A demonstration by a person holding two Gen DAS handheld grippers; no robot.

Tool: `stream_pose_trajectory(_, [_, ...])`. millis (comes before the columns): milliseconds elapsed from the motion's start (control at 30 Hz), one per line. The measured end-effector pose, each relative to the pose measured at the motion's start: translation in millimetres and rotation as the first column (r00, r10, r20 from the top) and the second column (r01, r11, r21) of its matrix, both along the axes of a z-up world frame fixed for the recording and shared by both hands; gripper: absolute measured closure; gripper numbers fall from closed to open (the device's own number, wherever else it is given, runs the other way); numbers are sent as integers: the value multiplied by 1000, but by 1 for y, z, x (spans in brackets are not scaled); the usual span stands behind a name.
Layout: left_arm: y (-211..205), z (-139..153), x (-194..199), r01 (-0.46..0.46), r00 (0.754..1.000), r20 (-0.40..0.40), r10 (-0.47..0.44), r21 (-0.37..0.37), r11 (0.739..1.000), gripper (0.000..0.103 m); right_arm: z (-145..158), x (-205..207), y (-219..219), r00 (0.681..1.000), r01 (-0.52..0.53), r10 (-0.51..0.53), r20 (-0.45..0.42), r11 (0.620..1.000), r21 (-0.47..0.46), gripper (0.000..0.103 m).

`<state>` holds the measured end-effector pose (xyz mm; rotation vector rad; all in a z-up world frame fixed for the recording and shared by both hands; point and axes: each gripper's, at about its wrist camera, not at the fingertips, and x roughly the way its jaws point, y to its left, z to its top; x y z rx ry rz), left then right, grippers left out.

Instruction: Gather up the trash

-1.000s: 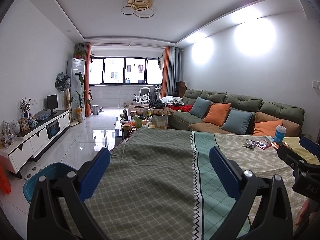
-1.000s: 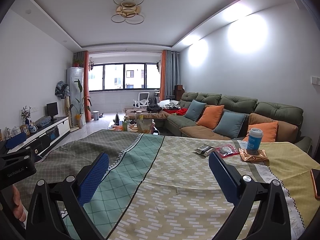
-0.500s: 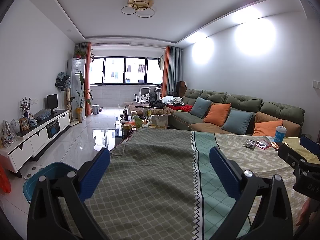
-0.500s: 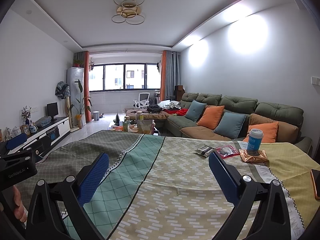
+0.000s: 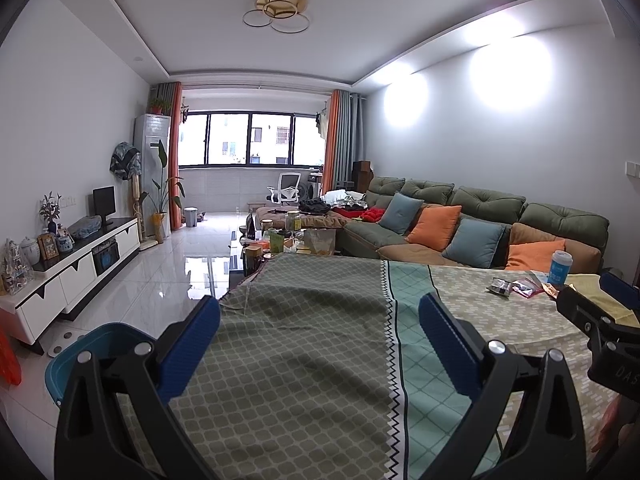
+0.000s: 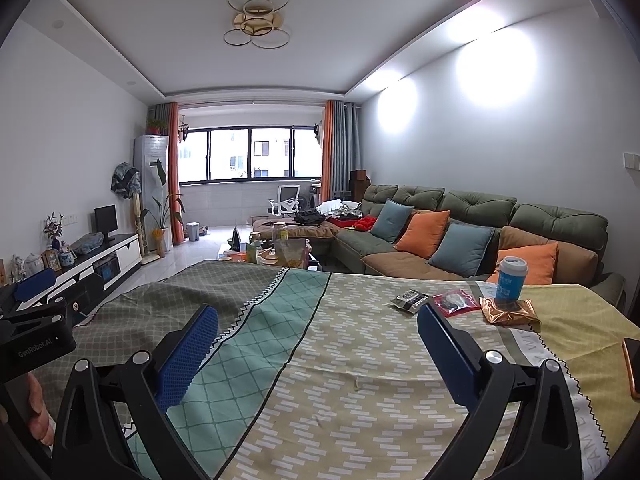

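Observation:
Trash lies at the table's far right: a grey-black wrapper [image 6: 409, 300], a red packet [image 6: 456, 302], a gold foil wrapper [image 6: 509, 312] and a blue paper cup [image 6: 510, 280] standing on the foil. In the left wrist view the same wrapper [image 5: 500, 287], packet [image 5: 527, 287] and cup [image 5: 559, 267] show small at the right. My right gripper [image 6: 318, 344] is open and empty over the tablecloth, short of the trash. My left gripper [image 5: 320, 336] is open and empty over the cloth's left part. A teal bin [image 5: 100, 344] stands on the floor left of the table.
The patterned tablecloth [image 6: 320, 360] covers the table. A phone [image 6: 633, 360] lies at the right edge. A green sofa with cushions [image 6: 460, 236] runs behind the table. A cluttered coffee table [image 5: 288, 240] and a white TV cabinet [image 5: 76, 276] stand beyond.

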<state>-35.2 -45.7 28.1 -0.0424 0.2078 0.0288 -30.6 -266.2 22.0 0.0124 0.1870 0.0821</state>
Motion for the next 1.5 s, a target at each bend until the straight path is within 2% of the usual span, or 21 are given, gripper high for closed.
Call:
stream_pose_trajectory(1300, [0,-5,2,4,1000,-5,-4,-1,1000,3,1,0,3,1000,1,-1,0,1000,1,4])
stream_pose_trajectory(1500, [0,-10,6,29,999,-24,-29,4,1000,3,2,1,5,1000,-1,1,-6,1000,6,4])
